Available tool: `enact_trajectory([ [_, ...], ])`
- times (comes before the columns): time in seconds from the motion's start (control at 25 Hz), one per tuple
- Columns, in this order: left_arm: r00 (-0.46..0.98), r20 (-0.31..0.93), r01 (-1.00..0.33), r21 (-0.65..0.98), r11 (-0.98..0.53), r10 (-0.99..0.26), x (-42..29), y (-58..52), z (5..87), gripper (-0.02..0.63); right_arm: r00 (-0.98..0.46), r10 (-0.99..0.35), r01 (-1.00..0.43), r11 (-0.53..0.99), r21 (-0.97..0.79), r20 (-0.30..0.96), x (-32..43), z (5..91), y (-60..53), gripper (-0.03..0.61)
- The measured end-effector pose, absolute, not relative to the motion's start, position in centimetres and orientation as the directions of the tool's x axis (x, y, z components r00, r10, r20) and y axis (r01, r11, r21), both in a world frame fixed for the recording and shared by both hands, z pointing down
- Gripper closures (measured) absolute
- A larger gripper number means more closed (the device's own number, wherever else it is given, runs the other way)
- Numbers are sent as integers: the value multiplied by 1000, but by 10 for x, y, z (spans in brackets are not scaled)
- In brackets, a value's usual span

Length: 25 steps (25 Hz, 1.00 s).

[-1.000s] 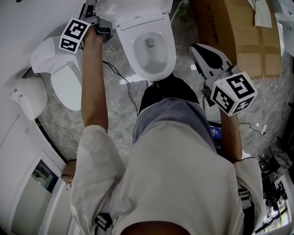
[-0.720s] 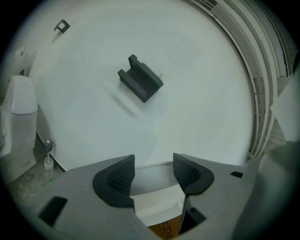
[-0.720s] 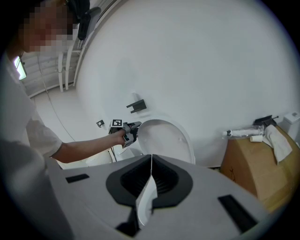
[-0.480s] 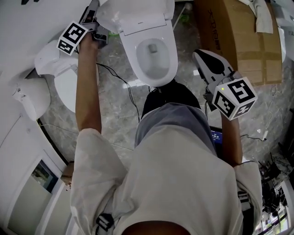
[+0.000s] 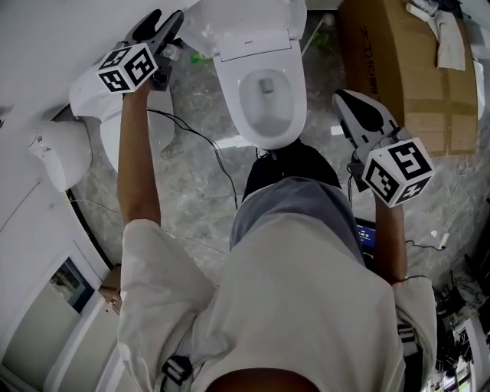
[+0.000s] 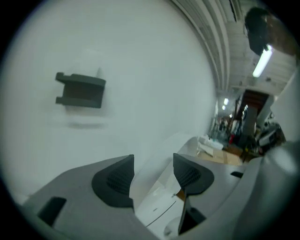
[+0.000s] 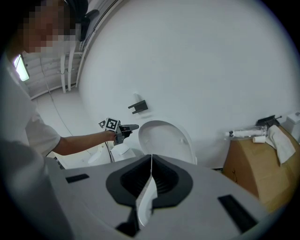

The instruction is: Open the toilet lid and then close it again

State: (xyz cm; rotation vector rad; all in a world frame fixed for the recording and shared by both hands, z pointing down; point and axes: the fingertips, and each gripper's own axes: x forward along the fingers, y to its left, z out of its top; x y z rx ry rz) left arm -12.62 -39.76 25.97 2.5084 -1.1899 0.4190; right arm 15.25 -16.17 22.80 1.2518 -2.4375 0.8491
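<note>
The white toilet stands at the top middle of the head view with its bowl (image 5: 265,99) uncovered. Its lid (image 5: 245,23) is raised against the wall. My left gripper (image 5: 162,21) is held out just left of the lid's edge, open, with nothing between its pads. In the left gripper view the lid (image 6: 161,187) shows through the gap of the left gripper (image 6: 152,176). My right gripper (image 5: 343,98) hangs to the right of the bowl, shut and empty. The right gripper view looks past the right gripper (image 7: 151,176) at the upright lid (image 7: 164,140) and the left gripper (image 7: 127,128) beside it.
A second white toilet (image 5: 99,103) lies at the left, close under my left arm. A black cable (image 5: 207,149) runs over the marble floor. A large cardboard box (image 5: 406,69) stands at the right. A dark bracket (image 6: 80,89) is fixed to the white wall.
The left gripper has risen a little and turned beside the lid's left edge. The head view has shifted, so the toilet sits further right. The right gripper has hardly moved.
</note>
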Motion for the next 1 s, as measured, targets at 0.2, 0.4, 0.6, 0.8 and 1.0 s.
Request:
enact_trajectory([
  [0.2, 594, 546, -651, -107, -752, -591, -113, -395, 261, 359, -581, -655, -813, 446, -375, 483, 157, 229, -160, 567],
  [0.4, 554, 640, -492, -263, -830, -532, -95, -396, 271, 360, -566, -662, -824, 429, -371, 491, 164, 229, -160, 566],
  [0.6, 553, 692, -396, -272, -877, -464, -81, -401, 275, 384, -556, -668, -830, 419, -368, 495, 168, 228, -159, 567],
  [0.8, 564, 713, -375, -229, -898, -417, -81, -405, 272, 433, -551, -669, -833, 412, -368, 499, 170, 228, -159, 567],
  [1.0, 567, 704, -384, -234, -893, -428, -80, -402, 272, 434, -554, -669, -831, 414, -371, 495, 166, 228, -158, 567],
])
